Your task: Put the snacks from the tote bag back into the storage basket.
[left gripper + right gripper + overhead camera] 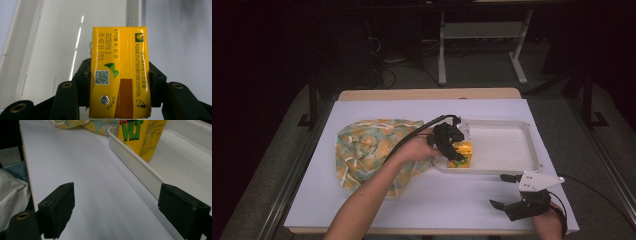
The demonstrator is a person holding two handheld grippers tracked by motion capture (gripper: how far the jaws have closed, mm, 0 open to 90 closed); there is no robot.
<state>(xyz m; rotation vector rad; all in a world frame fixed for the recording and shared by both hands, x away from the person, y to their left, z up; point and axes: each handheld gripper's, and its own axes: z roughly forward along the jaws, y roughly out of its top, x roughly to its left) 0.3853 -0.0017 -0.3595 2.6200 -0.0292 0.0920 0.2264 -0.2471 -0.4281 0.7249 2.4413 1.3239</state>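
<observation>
Yellow carton, clamped between the left gripper jaws; print reads "PLEASE FLATTEN BEFORE DISPOSAL", date code "20250918", QR code; "VLT" on its side. Carton sits in the white tray, at the tray's 8 o'clock corner. Patterned cloth bag at the tray's 9 o'clock. Right gripper, jaws spread wide, at the tray's 6 o'clock, apart from carton.

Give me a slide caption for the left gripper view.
Left gripper clamps a yellow drink carton over the edge of a white tray.
</observation>
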